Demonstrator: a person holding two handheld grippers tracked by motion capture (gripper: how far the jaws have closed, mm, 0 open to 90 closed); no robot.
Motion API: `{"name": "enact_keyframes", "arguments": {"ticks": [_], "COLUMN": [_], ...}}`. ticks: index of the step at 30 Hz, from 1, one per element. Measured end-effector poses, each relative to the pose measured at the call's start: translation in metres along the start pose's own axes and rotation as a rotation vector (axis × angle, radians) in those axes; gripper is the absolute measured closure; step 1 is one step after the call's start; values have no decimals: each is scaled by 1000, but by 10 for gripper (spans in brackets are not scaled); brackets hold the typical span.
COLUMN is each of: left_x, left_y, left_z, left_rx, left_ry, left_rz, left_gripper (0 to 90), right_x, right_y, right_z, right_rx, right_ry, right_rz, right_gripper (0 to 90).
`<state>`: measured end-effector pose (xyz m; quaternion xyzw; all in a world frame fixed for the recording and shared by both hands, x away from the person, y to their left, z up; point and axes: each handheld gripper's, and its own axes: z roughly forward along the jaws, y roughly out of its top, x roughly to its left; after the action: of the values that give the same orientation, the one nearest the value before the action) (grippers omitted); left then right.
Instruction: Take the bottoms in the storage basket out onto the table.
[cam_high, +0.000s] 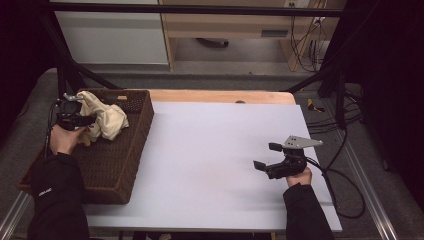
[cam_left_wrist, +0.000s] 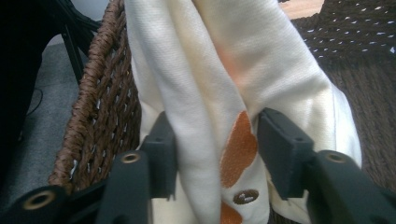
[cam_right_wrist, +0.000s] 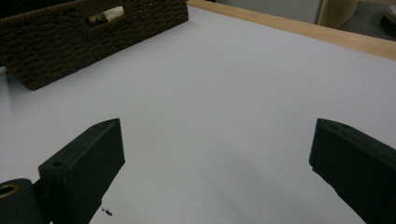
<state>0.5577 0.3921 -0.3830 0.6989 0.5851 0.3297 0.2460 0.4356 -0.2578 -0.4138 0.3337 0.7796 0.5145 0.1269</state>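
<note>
Over the far left corner of the bench, in a brown wicker basket: cream garment, bunched, long axis near upright. Pinched between left tool jaws. Near the right edge, right tool spread wide, holding nothing.

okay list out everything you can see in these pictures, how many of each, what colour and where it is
cloth garment: one, cream with orange patches and a dark snap button, bunched in the basket's far end, gripped by the left gripper
basket: one, dark brown wicker, on the table's left side
table: one, white top with a wooden far edge, centre of the high view
cabinet: one, white, on the floor beyond the table
frame bars: black, around the table
left gripper: one, black, jaws closed on a fold of the garment, over the basket
right gripper: one, black with a grey plate, jaws wide apart, over the table's right side
hands: two, dark sleeves, each holding a gripper
</note>
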Motion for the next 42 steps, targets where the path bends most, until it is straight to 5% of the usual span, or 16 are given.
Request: {"name": "enact_keyframes", "arguments": {"ticks": [11,24,32,37,42], "left_x": [1,-6,-2,3,6], "left_y": [1,-4,-5,0,0], "left_z": [-8,-24,-23,-19,-14], "left_rx": [14,20,22,-67,-99], "left_ry": [9,-54,-69,-79,-97], "left_rz": [-18,-24,-49,-60,-64], "left_gripper": [772,801,760,533,504], "right_x": [0,0,0,0,0], "right_y": [0,0,0,0,0], "right_z": [0,-1,0,-1,1], "right_rx": [-4,-4,-4,-4,2], "right_ry": [1,0,1,3,2], "right_rz": [-1,1,0,3,1], "right_gripper": [39,39,39,39,40]}}
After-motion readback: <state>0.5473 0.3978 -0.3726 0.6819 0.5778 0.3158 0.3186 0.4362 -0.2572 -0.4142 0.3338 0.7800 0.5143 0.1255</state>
